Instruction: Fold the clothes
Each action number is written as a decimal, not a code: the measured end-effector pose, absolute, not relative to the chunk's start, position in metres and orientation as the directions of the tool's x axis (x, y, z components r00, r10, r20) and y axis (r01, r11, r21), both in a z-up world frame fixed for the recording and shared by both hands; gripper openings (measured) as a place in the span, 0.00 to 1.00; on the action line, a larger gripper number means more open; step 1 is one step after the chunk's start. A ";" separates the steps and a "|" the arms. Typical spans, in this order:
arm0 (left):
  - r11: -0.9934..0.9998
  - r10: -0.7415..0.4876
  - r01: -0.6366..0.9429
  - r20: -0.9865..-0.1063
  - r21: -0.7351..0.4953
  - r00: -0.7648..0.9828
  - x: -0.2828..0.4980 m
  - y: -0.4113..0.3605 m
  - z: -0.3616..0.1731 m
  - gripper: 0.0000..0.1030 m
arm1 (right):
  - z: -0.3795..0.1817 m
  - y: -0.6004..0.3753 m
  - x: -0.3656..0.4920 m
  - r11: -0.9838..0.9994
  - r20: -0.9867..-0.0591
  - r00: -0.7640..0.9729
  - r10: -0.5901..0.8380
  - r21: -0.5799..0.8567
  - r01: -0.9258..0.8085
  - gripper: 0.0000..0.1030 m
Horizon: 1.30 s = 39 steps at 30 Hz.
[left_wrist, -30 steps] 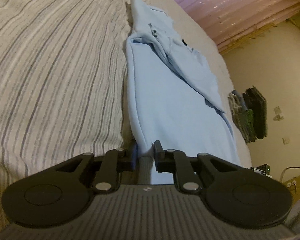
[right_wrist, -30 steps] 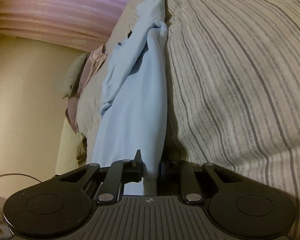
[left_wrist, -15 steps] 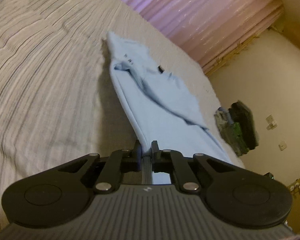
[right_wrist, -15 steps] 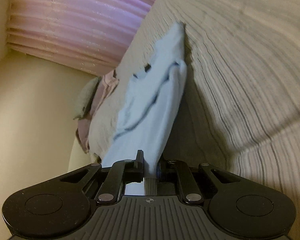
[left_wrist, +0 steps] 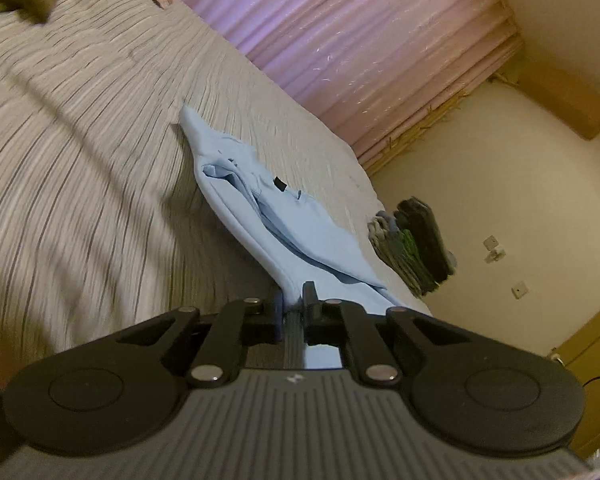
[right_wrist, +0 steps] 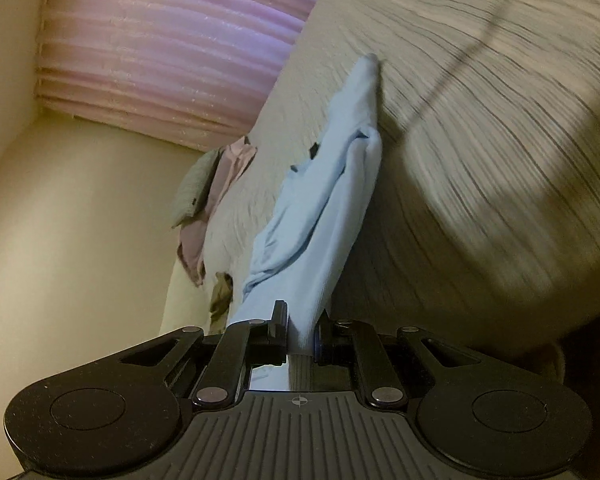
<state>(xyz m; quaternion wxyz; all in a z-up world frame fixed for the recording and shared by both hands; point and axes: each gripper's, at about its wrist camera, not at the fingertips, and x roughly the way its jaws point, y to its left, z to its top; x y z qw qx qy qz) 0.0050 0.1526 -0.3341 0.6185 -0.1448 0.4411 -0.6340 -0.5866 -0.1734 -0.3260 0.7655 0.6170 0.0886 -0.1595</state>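
Note:
A light blue garment (left_wrist: pixel 260 216) hangs stretched from both grippers down to the striped bed (left_wrist: pixel 80 184), with its far tip still on the cover. My left gripper (left_wrist: pixel 293 300) is shut on one near corner of it. In the right wrist view the same garment (right_wrist: pixel 320 208) rises to my right gripper (right_wrist: pixel 302 324), which is shut on the other near corner. A small black tag shows on the folded-in part.
A stack of folded dark and grey clothes (left_wrist: pixel 412 248) lies at the bed's far right edge. A pink and grey pile of clothes (right_wrist: pixel 212 192) lies at the bed's edge near the wall. A pink curtain (left_wrist: pixel 360 48) hangs behind the bed.
Both grippers have lifted the garment's near edge up off the bed, so most of it now hangs in the air. The left jaws have closed tighter on the cloth.

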 end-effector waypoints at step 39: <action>0.416 -0.844 0.626 -0.536 -0.659 -0.003 0.127 -0.088 -0.342 0.30 | -0.309 -0.331 -0.432 0.708 -0.512 0.801 -0.311 0.438 0.554 0.63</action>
